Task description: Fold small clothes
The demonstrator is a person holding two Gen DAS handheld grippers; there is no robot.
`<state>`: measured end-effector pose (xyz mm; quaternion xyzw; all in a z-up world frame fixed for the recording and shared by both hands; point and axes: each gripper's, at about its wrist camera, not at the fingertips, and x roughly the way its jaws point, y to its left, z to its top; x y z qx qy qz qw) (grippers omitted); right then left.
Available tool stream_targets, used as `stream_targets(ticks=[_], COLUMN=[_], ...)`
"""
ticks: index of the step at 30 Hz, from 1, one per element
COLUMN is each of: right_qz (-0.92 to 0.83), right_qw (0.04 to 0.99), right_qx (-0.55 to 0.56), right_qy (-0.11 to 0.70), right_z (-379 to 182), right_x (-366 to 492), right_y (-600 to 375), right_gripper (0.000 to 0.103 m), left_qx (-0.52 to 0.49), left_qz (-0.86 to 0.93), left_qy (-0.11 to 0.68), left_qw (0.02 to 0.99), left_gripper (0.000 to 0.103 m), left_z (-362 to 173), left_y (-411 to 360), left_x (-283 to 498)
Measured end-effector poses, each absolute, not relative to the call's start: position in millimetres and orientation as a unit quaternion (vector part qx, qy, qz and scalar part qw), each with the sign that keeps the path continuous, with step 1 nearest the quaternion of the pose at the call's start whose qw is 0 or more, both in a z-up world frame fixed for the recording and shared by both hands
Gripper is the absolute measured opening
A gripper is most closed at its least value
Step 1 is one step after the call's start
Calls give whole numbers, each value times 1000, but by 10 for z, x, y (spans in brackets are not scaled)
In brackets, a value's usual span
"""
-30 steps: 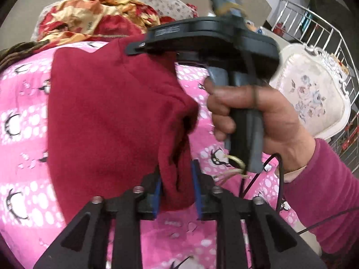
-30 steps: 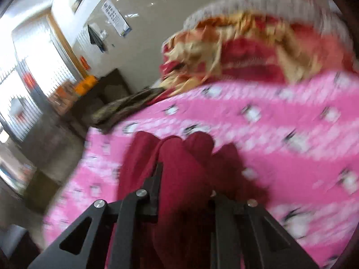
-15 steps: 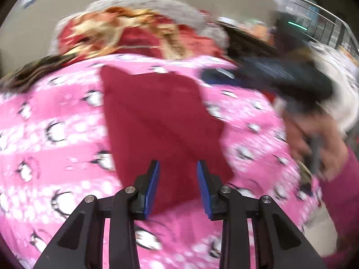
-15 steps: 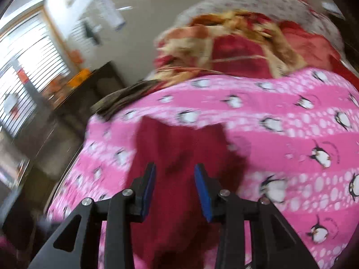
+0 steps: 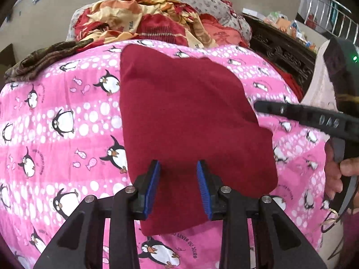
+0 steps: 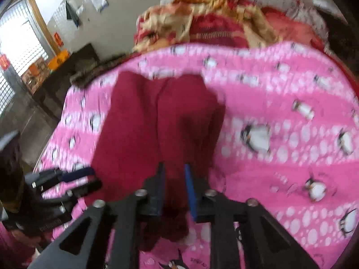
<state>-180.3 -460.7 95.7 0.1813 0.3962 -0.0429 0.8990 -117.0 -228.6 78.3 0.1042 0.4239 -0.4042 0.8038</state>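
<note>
Left wrist view: the dark red garment [image 5: 186, 116] lies flat and folded on a pink penguin-print blanket [image 5: 67, 121] that covers the bed. The left gripper [image 5: 178, 187] hangs over the garment's near edge, its 2 blue pads [image 5: 152, 186] spread apart with the cloth showing in the gap below them; neither pad presses on the cloth. At the right edge, the right gripper [image 5: 260, 106] reaches in beside the garment, held by a hand [image 5: 336, 174]; from here I cannot tell how its jaws stand. Behind the blanket sits a heap of red and yellow patterned bedding [image 5: 143, 20], with a brown patterned cloth [image 5: 42, 60] at the left.

Right wrist view, blurred: the right gripper [image 6: 175, 190] points down at the garment [image 6: 157, 121], and its jaws are closing with a ridge of red cloth between the 2 pads [image 6: 190, 192]. Whether they already press on it is unclear in the blur. The left gripper [image 6: 89, 177] shows at the lower left, just beside the garment's edge.
</note>
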Motion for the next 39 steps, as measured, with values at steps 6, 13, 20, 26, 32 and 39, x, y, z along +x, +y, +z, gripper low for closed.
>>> stream_targets(ticks=[6, 13, 20, 26, 32, 39], right_qz=[-48, -109, -85, -62, -84, -86], right_qw=[911, 889, 892, 897, 887, 892], right_qx=[156, 157, 175, 171, 153, 201], right_qy=[378, 416, 409, 404, 427, 397], right_z=[1066, 558, 811, 855, 465, 623], right_x=[-1336, -898, -1217, -1599, -1582, -1756], right_y=[-4507, -4775, -4692, -4462, -4508, -4666], right_gripper=[34, 9, 27, 34, 42, 66], left_qx=[92, 97, 98, 99, 106, 57], left_qz=[-375, -357, -351, -348, -344, -367], left_qy=[428, 447, 449, 446, 446, 459], left_qw=[817, 815, 816, 819, 819, 807], left_gripper=[13, 13, 13, 14, 15, 17], left_z=[818, 694, 681, 671, 660, 742], left_y=[-2298, -2356, -2367, -2367, -2389, -2255], left_x=[-990, -868, -856, -879, -895, -754])
